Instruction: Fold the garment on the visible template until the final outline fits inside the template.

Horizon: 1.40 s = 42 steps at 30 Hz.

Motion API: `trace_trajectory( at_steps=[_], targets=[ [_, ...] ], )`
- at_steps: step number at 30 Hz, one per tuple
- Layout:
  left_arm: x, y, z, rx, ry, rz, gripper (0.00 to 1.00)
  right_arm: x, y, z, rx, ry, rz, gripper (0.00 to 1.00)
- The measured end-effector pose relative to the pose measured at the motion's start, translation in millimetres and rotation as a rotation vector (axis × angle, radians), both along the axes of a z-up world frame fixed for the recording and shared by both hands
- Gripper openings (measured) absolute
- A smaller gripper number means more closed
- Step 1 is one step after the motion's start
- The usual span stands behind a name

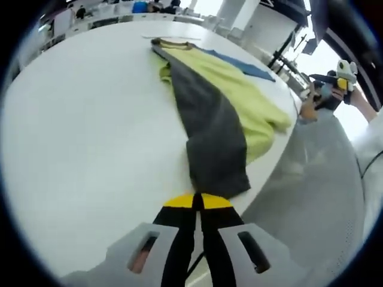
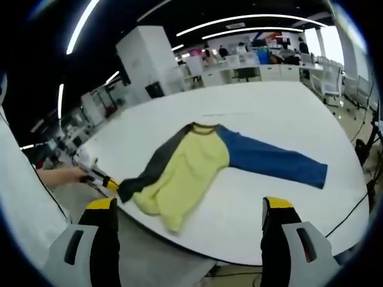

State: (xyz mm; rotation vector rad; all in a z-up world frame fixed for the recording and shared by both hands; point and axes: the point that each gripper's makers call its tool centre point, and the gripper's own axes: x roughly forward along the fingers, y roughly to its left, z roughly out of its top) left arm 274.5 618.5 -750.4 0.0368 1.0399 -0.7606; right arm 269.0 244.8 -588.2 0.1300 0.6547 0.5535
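Spanning the room's middle, white table (image 2: 263, 113): carries the whole job, near edge curving at 6 o'clock.
Garment (image 2: 197, 161), yellow body, grey sleeve (image 1: 209, 128), blue sleeve (image 2: 275, 160): lies on the table near its edge, hem overhanging; grey sleeve is drawn across the body, likely the first fold.
Left tongs (image 1: 197, 203): jaws pressed together at the grey cuff, apparently pinching it; the right gripper view shows them at 9 o'clock on that cuff.
Right tongs (image 2: 188, 209): jaws wide, holding nothing, off the table.
Template: cannot tell.
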Motion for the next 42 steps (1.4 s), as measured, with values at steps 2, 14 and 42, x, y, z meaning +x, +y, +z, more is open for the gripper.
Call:
trace_trajectory(
  at_steps=[2,14,42],
  targets=[
    [-1.1,2,0.0,-0.002,0.004,0.006,0.00,0,1,0.0,0.001,0.001,0.003,1.00],
    [4.4,33,5.6,0.009,-0.006,0.068,0.00,4,10,-0.2,0.002,0.003,0.022,1.00],
    [44.4,120,4.5,0.092,0.005,0.290,0.00,-11,17,-6.6,-0.005,0.027,0.004,1.00]
  ],
)
